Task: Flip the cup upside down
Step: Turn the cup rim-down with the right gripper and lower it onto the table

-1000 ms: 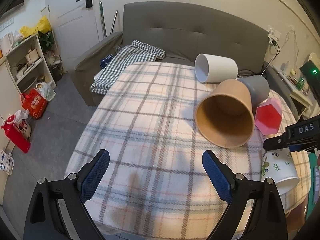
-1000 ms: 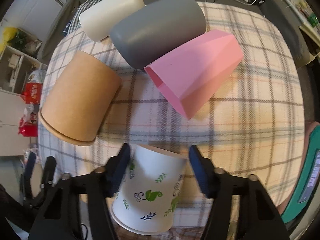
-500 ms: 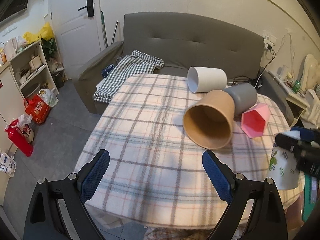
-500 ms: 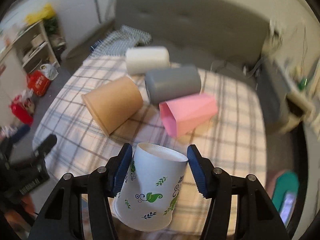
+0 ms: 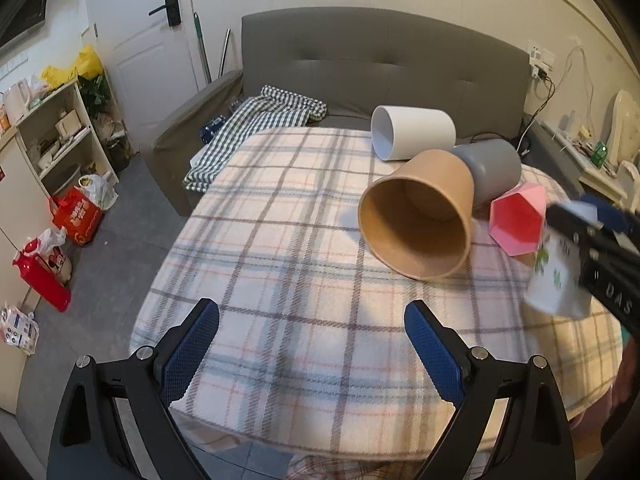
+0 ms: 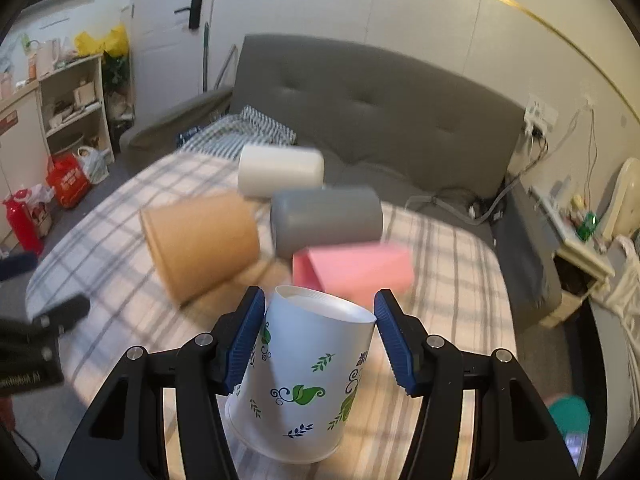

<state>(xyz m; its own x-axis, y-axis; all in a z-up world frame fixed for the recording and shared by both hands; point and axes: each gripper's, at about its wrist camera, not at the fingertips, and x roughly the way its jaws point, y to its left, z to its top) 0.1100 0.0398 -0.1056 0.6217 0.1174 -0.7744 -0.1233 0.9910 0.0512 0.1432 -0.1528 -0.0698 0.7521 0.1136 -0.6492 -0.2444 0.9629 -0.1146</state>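
Cup (image 6: 304, 376), white paper with green leaf print, is clamped between the blue pads of the right tool (image 6: 318, 332), held above the near right part of the tabletop; its narrower closed end points away from the camera and up, its wider rim down and toward the camera. Ordered by size: a grey sofa (image 5: 384, 60) stands behind the tabletop (image 5: 280, 248), which is covered by a plaid cloth. A checked blanket (image 5: 256, 120) lies on the sofa seat at left. Four more cups lie on their sides at the far right of the tabletop: a brown paper cup (image 5: 420, 220) with its mouth toward the left wrist camera, a white cup (image 5: 412, 132) behind it, a grey cup (image 5: 492, 168) touching the brown one, and a pink faceted cup (image 5: 518, 224) just beside the grey one. In the left wrist view the printed cup appears blurred at the right edge (image 5: 560, 280), gripped by the black frame of the right tool. Left tool (image 5: 312, 348) hangs over the near edge of the tabletop, its blue pads spread wide apart with nothing between them
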